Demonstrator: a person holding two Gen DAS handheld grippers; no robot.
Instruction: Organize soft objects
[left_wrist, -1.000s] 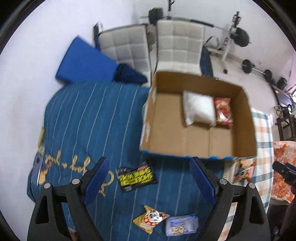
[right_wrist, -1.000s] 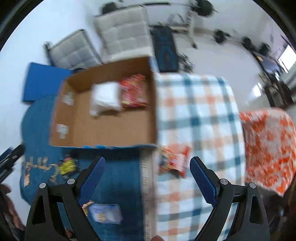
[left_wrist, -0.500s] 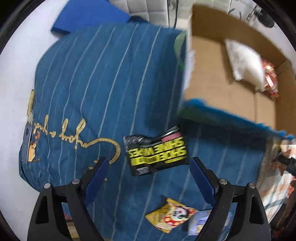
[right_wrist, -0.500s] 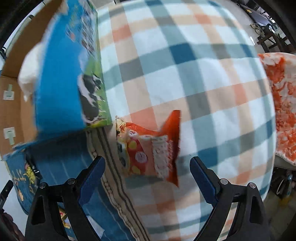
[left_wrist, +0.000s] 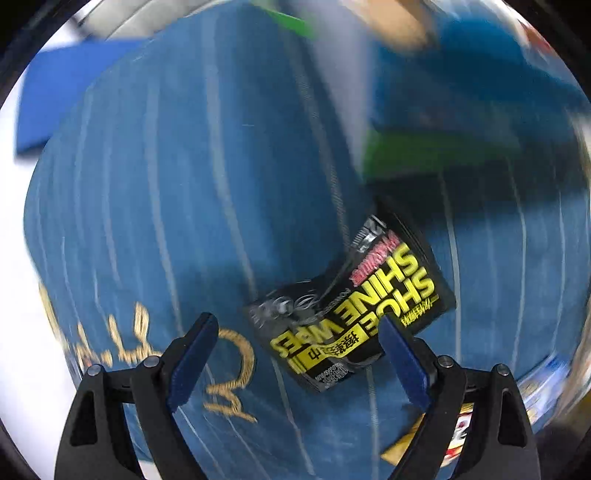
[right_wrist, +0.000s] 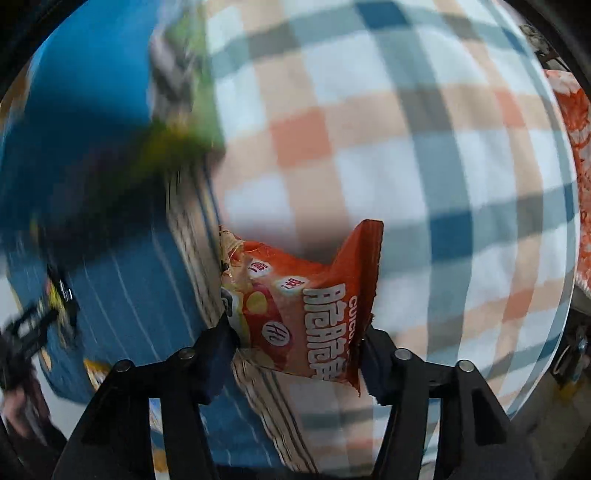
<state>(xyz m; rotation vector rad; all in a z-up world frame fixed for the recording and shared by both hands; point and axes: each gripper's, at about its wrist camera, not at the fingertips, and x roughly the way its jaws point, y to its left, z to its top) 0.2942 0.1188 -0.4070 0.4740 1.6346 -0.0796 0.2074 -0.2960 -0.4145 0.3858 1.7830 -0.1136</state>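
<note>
In the left wrist view a black and yellow "Shoe Shine Wipes" packet (left_wrist: 354, 314) lies on the blue striped blanket (left_wrist: 155, 192). My left gripper (left_wrist: 295, 347) is open, low over the blanket, with the packet's near end between its fingers. In the right wrist view an orange snack bag (right_wrist: 306, 306) lies on the plaid blanket (right_wrist: 406, 147) at its left edge. My right gripper (right_wrist: 295, 343) has closed in on the bag, and both fingers touch its sides. The cardboard box (left_wrist: 461, 55) is a blurred shape at the top.
A yellow snack packet (left_wrist: 450, 443) lies at the lower right of the left wrist view, partly behind my finger. The box's blue and green side (right_wrist: 110, 110) stands left of the plaid blanket. An orange patterned cloth (right_wrist: 576, 184) lies at the far right.
Both grippers have dropped lower and closer. The left one now straddles the black packet. The right one has narrowed from wide open onto the orange bag.
</note>
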